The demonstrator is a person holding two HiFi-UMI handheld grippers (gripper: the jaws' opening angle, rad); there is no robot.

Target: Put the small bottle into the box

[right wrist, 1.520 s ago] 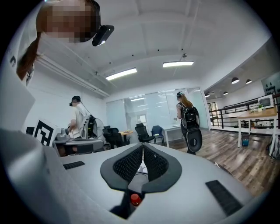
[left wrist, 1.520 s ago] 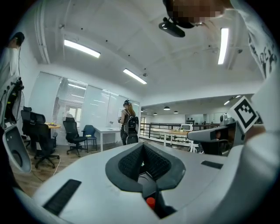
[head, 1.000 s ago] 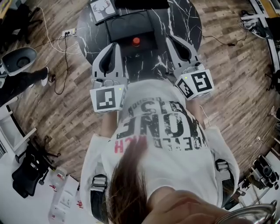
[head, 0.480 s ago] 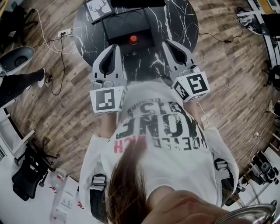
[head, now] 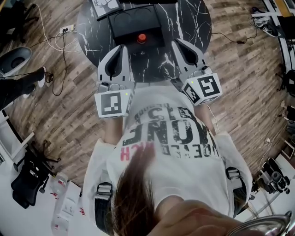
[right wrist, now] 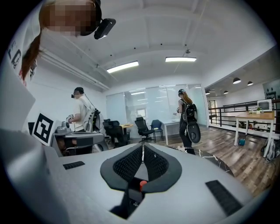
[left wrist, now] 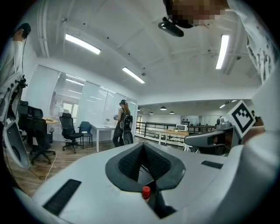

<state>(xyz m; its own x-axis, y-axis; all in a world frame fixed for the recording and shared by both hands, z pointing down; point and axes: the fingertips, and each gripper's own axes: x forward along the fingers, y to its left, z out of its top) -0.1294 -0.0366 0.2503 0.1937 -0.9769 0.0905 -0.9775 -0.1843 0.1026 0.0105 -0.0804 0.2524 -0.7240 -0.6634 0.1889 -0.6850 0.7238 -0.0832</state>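
Note:
A small bottle with a red cap (head: pixel 141 38) stands at the near edge of the black box (head: pixel 136 23) on the round black marble table (head: pixel 193 20). I cannot tell whether it is inside the box. My left gripper (head: pixel 121 47) and right gripper (head: pixel 178 43) hover side by side over the table's near edge, short of the bottle. Both are shut, with nothing between the pads. The left gripper (left wrist: pixel 142 145) and right gripper (right wrist: pixel 143 147) show closed jaws in their own views. The red cap peeks through below them (left wrist: pixel 145 191) (right wrist: pixel 142 184).
A card with a deer picture (head: pixel 105 4) lies at the table's far left. Cables and a power strip (head: pixel 68 30) lie on the wood floor, and a person's leg (head: pixel 23 80) is at the left. People (left wrist: pixel 122 127) (right wrist: pixel 188 122) and office chairs (left wrist: pixel 70 131) stand farther off.
The head view has shifted a little, so the table sits slightly higher in the picture. Both grippers keep their places and stay shut.

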